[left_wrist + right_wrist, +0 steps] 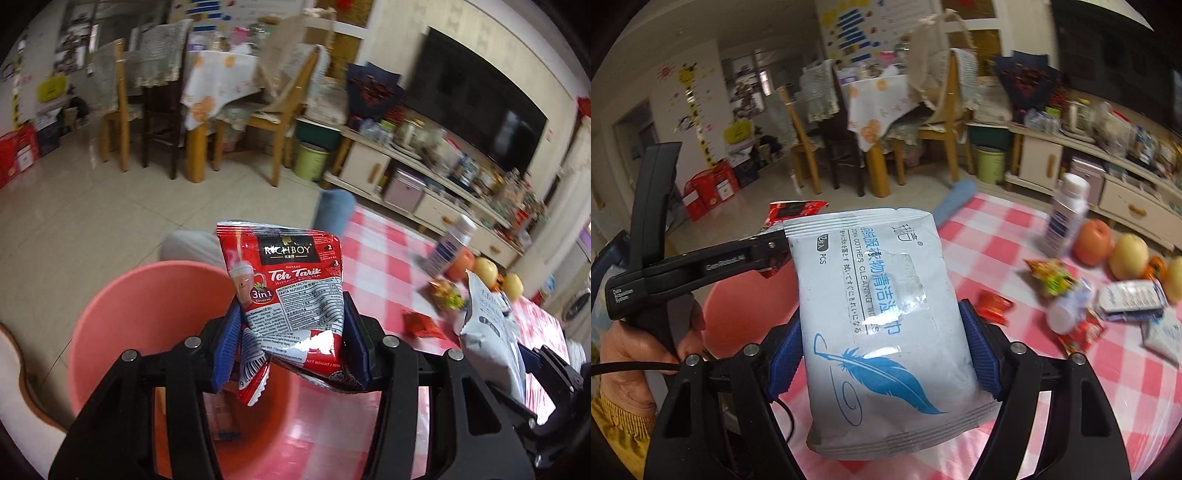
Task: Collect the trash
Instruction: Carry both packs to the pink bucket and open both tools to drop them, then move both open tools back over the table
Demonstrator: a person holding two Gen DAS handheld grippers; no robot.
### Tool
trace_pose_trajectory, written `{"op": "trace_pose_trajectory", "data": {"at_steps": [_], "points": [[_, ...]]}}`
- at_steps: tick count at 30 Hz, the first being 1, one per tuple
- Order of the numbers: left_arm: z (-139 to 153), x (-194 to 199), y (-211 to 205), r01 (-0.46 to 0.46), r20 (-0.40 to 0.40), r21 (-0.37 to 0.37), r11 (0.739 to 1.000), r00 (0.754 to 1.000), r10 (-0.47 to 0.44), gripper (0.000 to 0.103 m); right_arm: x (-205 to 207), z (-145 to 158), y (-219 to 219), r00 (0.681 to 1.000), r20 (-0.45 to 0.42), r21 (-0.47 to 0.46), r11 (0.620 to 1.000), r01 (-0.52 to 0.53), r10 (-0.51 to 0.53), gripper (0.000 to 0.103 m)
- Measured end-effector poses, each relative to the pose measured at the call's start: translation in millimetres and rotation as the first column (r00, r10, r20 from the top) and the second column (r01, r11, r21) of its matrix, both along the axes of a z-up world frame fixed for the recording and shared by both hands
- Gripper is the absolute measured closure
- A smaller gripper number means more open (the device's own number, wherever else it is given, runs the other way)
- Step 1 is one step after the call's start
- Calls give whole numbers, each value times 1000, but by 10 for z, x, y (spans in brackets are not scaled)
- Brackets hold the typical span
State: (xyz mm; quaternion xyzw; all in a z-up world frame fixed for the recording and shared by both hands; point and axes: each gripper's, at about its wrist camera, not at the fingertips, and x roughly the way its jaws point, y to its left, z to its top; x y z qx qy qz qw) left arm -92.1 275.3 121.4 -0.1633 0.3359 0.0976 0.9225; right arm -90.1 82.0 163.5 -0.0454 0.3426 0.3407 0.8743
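My left gripper (291, 332) is shut on a red Teh Tarik sachet (288, 284), held up over the rim of a pink bucket (122, 317) beside the table. My right gripper (882, 350) is shut on a white wet-wipes pack with a blue feather print (882, 325); the same wet-wipes pack (491, 325) shows at the right of the left wrist view. In the right wrist view the left gripper (775, 243) reaches in from the left with the red sachet (790, 210) peeking behind the pack, and the pink bucket (746, 317) lies below it.
A red-and-white checked tablecloth (1015, 369) carries more wrappers (1052, 277), a small red packet (993, 304), a white bottle (1067, 218), and fruit (1126, 254). A person's hand (624, 354) grips the left tool. Chairs, a dining table and a TV cabinet stand behind.
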Motion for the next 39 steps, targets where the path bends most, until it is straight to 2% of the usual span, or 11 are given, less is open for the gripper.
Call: {"op": "trace_pose_trajectory", "data": {"at_steps": [6,12,15,16,18,21,28,34,39], "points": [[-23,-162,494,-121,2,-39,992,993,121,51,-68,69,779,995,0,-2,995,-98,98,26],[-141,-231,863,-226,-32,-82,971,974,224,50,-60,-110,1279,991,-33,-14,991,-130,129,26],[-189,-282,1004,-295,-48,-104,950,955,292,37,-41,-253,1452,986,-63,-40,987,-157,155,24],[-186,-302,1042,-312,-46,-105,944,950,309,29,-35,-295,1480,983,-72,-31,985,-170,167,22],[-173,-320,1064,-326,-36,-99,940,945,324,21,-71,-310,1476,983,-61,-23,985,-173,171,14],[-154,-332,1078,-340,-27,-78,937,940,339,19,-136,-289,1411,989,-7,-23,989,-148,148,13],[-100,-319,919,-348,12,-6,937,937,348,14,-143,-305,1059,999,34,-55,998,-32,34,13],[2,-229,664,-253,88,20,967,964,250,14,-143,-353,688,998,51,-90,995,39,-35,12],[91,-179,445,-196,142,18,980,971,192,12,-158,-370,442,993,92,-118,989,87,-76,11]]}}
